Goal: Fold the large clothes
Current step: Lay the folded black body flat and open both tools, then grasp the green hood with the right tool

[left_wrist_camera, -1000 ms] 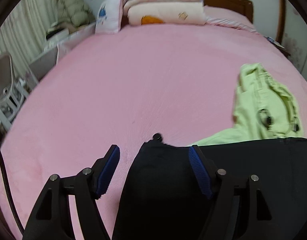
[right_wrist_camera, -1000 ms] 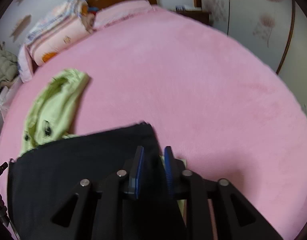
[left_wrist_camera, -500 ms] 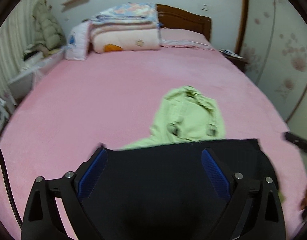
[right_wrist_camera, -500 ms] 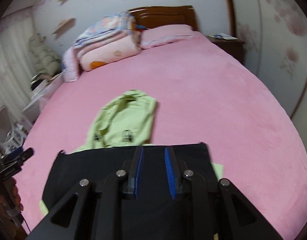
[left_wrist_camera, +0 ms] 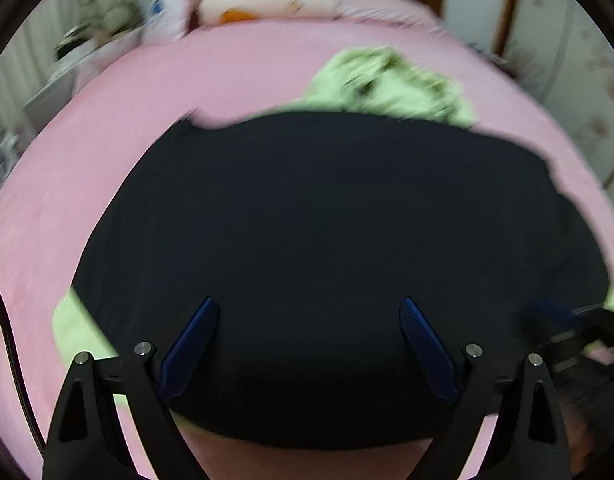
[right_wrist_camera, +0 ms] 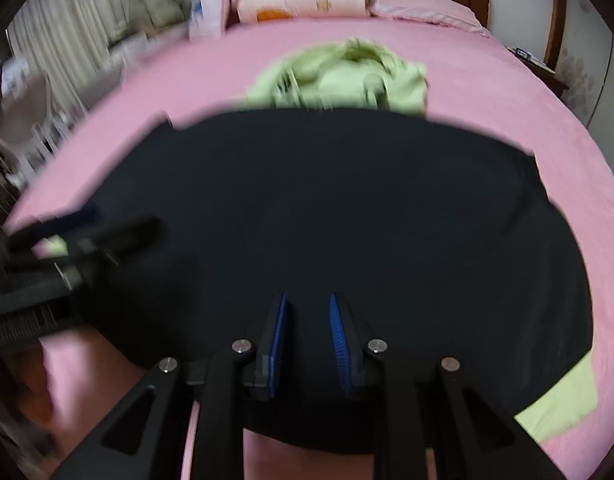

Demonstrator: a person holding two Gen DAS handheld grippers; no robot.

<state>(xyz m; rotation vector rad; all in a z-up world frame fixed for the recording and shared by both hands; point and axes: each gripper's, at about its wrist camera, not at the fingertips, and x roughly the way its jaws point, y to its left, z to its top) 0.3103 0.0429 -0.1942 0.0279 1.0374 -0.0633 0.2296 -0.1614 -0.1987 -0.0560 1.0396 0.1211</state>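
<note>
Only right view shows chair (right_wrist_camera: 25, 104)

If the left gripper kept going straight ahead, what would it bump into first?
Probably the black garment spread on the pink bed; it fills the space ahead of the open left gripper. The light green garment lies beyond. Depth is unclear.

No writing, label, brand or number can be read in either view. The folded bedding (right_wrist_camera: 299, 0) stacked at the far end of the bed (right_wrist_camera: 487, 92) carries an orange patch and a small print, but both are blurred and show no letters. The white pillow (right_wrist_camera: 205, 16) to its left has only blue marks, too smeared to read.
</note>
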